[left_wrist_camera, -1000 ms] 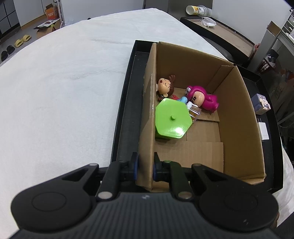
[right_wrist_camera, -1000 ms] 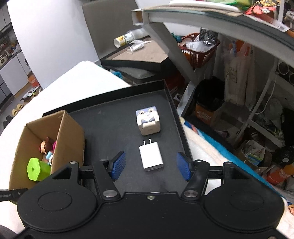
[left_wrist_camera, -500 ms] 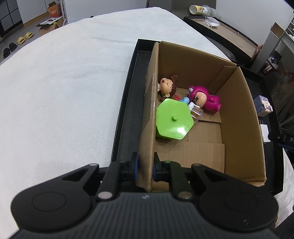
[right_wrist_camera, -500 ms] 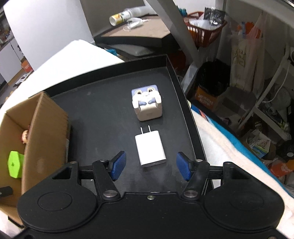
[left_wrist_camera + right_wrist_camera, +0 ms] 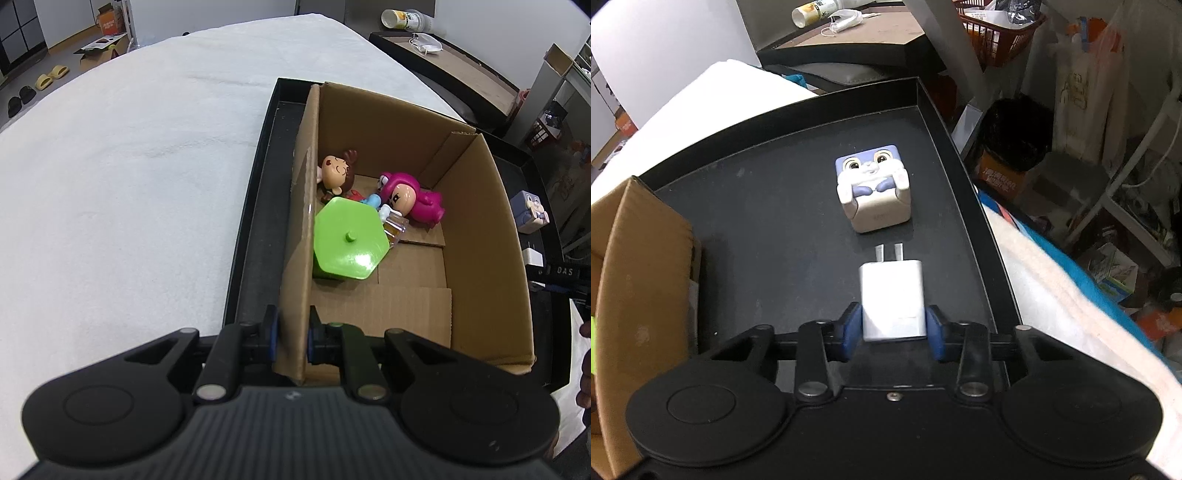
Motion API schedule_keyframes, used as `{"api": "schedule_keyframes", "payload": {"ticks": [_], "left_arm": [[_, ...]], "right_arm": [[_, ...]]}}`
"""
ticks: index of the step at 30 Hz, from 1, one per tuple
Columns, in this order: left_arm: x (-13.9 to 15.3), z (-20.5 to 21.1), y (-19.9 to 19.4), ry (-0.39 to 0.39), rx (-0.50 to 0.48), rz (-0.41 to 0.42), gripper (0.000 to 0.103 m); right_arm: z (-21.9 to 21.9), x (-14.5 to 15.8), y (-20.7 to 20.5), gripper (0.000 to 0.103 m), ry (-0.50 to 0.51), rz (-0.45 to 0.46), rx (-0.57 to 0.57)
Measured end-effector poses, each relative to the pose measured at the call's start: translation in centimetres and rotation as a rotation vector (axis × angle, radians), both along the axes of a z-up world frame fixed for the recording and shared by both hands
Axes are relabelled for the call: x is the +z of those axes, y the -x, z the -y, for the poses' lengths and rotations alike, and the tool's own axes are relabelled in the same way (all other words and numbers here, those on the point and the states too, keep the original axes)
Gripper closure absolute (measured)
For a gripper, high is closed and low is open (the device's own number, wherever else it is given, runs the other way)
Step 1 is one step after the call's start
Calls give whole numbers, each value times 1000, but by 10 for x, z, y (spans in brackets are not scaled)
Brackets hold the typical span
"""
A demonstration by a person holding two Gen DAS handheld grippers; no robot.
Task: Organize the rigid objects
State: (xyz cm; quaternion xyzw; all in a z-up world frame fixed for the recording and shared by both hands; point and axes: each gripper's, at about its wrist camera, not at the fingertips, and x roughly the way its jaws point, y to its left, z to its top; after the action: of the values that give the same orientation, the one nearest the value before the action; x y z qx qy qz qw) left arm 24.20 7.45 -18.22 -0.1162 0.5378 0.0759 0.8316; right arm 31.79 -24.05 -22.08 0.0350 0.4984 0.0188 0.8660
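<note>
White bedding (image 5: 129, 166) carries one black tray (image 5: 768, 206), where the left gripper (image 5: 290, 334) is clamped on the left wall of the single cardboard box (image 5: 480, 229) holding one green hexagonal block (image 5: 349, 243) and two clear figurines, with smaller pieces half hidden between them. Right of the box, one cube-shaped rabbit toy (image 5: 873, 188) stands just beyond one white charger (image 5: 892, 299). The charger's rear end sits between the right gripper (image 5: 894, 328) pads, clenched against both its sides, prongs pointing away.
</note>
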Motion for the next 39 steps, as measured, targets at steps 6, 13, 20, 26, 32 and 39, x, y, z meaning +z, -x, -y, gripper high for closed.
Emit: {"api": "schedule_keyframes", "payload": {"ticks": [6,13,20,26,32,39], "left_arm": [[0,0,0,1,0,0,90],[1,1,0,1,-3,0,90],[0,0,1,9,-4,6,89],[1,0,1,7,-11,9,89],[1,1,2,9,-16,10,89],[0,0,3,16,-18,14,89]], "right_arm": [[5,14,9,67,-31,26,-21],[1,30,18,67,-11,55,-27],[-7,46,29,67,-18,88,-22],[-17,60,36,67,-16,124,-1],[-36,72,39,67,-10,150,37],[-57,83,41,67,-17,172,75]]}}
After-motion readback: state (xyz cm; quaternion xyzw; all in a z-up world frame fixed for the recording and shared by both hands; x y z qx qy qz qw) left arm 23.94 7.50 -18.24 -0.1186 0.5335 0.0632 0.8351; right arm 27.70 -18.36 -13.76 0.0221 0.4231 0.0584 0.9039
